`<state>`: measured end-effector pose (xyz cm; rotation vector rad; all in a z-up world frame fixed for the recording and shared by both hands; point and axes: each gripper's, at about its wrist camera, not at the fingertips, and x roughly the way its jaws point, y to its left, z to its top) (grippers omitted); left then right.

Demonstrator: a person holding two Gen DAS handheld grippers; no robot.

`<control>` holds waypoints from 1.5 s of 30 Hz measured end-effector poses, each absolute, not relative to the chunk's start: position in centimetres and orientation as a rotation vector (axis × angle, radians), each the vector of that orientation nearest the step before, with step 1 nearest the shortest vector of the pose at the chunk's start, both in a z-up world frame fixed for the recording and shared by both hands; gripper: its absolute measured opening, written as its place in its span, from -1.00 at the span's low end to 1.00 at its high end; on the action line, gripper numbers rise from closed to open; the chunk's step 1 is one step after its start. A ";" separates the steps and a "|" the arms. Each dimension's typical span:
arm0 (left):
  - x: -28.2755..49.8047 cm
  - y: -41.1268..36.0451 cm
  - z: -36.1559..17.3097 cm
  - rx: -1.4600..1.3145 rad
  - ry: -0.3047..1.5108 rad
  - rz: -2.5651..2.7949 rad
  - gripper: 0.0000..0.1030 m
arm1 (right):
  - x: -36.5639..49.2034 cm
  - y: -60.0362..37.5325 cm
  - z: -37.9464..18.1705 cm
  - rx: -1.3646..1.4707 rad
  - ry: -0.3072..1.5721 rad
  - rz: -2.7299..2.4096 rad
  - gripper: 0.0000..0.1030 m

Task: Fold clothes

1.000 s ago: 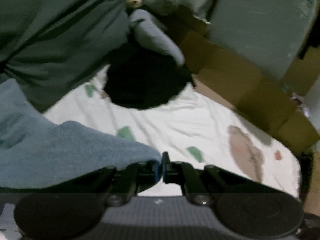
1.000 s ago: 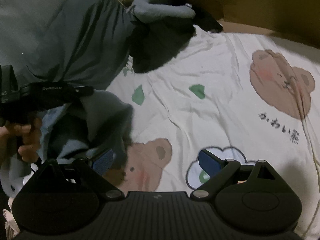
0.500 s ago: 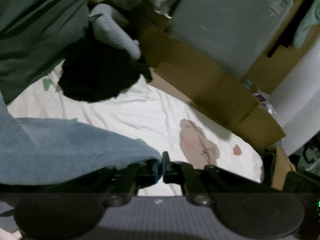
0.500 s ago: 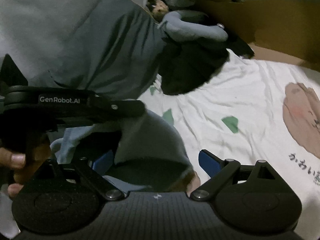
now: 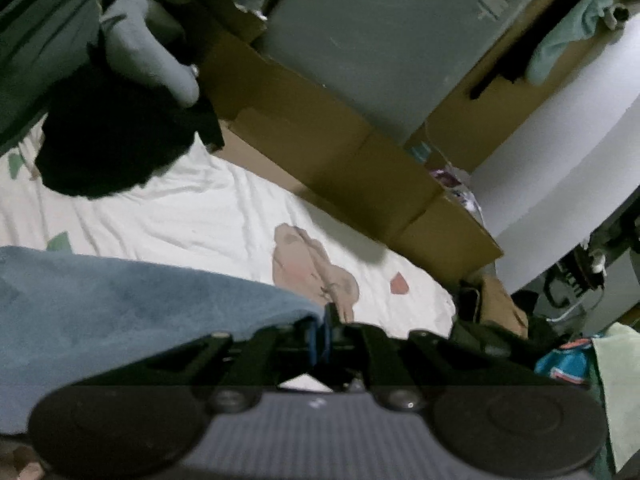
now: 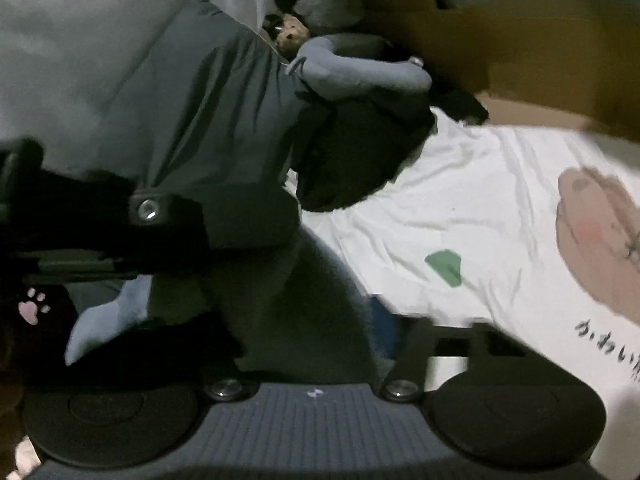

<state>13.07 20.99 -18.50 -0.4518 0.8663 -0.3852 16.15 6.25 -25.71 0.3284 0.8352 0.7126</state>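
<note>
- Left gripper (image 5: pixel 321 334): jaws pressed together, pinching the edge of a blue garment (image 5: pixel 120 312); cloth drapes off to the left of the jaws, lifted clear of the bed sheet (image 5: pixel 208 216).
- Right gripper (image 6: pixel 320 332): jaws have just been closing, with a hanging fold of the blue garment (image 6: pixel 288 300) between them. Only one blue pad shows, at the cloth's right edge; the other is hidden behind the fabric, so actual contact cannot be told. View is motion-blurred.
- In right wrist view, the left gripper's black body (image 6: pixel 120 224) sits upper left w/ the garment hanging below it; a lighter blue corner pokes out at lower left.
- Garment location: suspended between the two grippers, above the near part of the bed.
- Bed sheet: white, wrinkled, printed w/ brown bears, green shapes and dark script.
- Black garment (image 5: pixel 116 144) lies heaped at the far end of the sheet; a grey stuffed item (image 5: pixel 148 44) rests on top of it, touching.
- Dark green bedding (image 5: pixel 36 32) bunched at far left, beside the black heap.
- Cardboard boxes (image 5: pixel 328 148) line the far edge of the bed; a grey panel (image 5: pixel 380 40) stands behind them.
- Misc. clutter at far right, too blurred to identify.
</note>
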 end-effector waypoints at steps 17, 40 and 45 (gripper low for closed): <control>7.8 28.2 -19.6 -0.313 0.988 -0.035 0.37 | 17.5 1.6 -28.0 0.437 0.936 0.564 -0.88; 2.1 40.1 -27.3 -0.375 1.092 0.417 0.52 | 15.6 -3.3 -33.5 0.425 1.089 0.397 -0.89; 2.5 39.3 -28.0 -0.442 1.119 0.356 -0.48 | 15.3 -2.8 -33.6 0.350 1.134 0.444 -0.80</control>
